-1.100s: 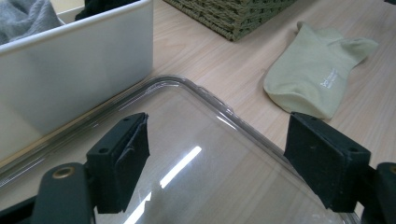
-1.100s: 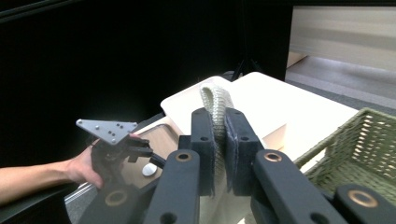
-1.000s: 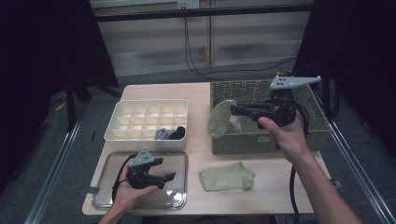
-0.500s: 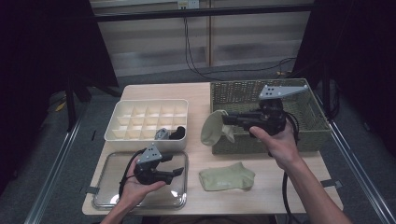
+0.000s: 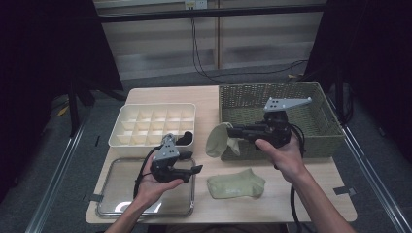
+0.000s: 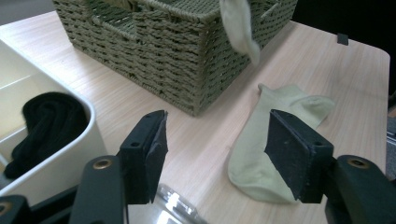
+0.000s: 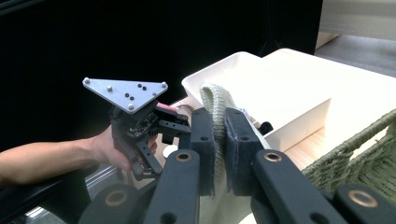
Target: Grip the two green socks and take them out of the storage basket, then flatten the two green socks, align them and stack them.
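Observation:
My right gripper [image 5: 232,132] is shut on a pale green sock [image 5: 217,141] that hangs in the air just left of the wicker basket [image 5: 320,138]; the same sock [image 7: 215,109] is pinched between its jaws in the right gripper view. A second green sock [image 5: 236,183] lies flat on the table in front of the basket, and shows [image 6: 275,135] past my left gripper's jaws. My left gripper [image 5: 197,170] is open above the clear tray [image 5: 116,206], pointing right toward that sock, nothing between its jaws. A rolled black sock [image 6: 44,116] sits in a corner compartment of the white divided box [image 5: 126,141].
The wicker basket [image 6: 187,60] stands at the back right of the wooden table. The white divided box [image 7: 280,98] has several compartments. Bare table [image 5: 311,194] lies right of the flat sock. Cables trail from both grippers.
My right gripper has carried the green sock leftward and slightly down, out past the basket's left wall. The left gripper has shifted a little right and toward the flat sock.

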Tool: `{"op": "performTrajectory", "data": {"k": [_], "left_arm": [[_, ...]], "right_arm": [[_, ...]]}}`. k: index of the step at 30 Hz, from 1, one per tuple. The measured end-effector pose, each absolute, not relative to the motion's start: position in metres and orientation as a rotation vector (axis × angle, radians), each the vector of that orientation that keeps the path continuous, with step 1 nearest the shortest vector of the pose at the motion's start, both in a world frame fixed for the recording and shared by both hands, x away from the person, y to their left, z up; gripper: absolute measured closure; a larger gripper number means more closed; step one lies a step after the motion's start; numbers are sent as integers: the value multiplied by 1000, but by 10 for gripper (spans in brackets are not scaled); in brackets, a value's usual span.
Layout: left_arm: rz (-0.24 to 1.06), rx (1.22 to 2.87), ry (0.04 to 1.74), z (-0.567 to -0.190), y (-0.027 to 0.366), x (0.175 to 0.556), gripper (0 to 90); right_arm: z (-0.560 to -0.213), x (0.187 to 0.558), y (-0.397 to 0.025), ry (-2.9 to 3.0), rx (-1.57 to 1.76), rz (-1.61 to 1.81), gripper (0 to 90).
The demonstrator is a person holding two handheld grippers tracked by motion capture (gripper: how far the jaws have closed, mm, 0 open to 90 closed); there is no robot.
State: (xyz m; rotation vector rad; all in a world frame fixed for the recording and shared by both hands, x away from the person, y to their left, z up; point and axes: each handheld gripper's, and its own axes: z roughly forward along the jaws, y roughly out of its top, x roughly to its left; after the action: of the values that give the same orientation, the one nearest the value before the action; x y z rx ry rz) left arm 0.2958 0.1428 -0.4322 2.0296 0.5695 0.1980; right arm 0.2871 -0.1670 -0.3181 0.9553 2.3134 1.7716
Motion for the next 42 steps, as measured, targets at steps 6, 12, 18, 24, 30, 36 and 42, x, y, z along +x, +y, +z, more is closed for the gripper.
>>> {"op": "performTrajectory", "data": {"k": [6,12,18,24,30,36,42], "left_arm": [[203,2012,547,-431,134,296,410],[188,1999,523,-434,129,295,500],[162,2016,511,-439,129,297,575],[141,2042,512,-444,126,299,615],[101,2069,492,-451,117,300,684],[54,2079,475,-450,121,298,867],[12,2105,450,-452,123,294,883]], "right_arm": [[-327,285,-165,2330,971,1769,842],[-339,280,-163,2347,986,1768,842],[-354,279,-163,2370,1013,1783,842],[-365,277,-165,2363,1040,1810,842],[-370,271,-164,2381,1018,1818,842],[-379,269,-175,2371,1069,1806,842],[-391,268,-191,2339,1145,1789,841]]}}
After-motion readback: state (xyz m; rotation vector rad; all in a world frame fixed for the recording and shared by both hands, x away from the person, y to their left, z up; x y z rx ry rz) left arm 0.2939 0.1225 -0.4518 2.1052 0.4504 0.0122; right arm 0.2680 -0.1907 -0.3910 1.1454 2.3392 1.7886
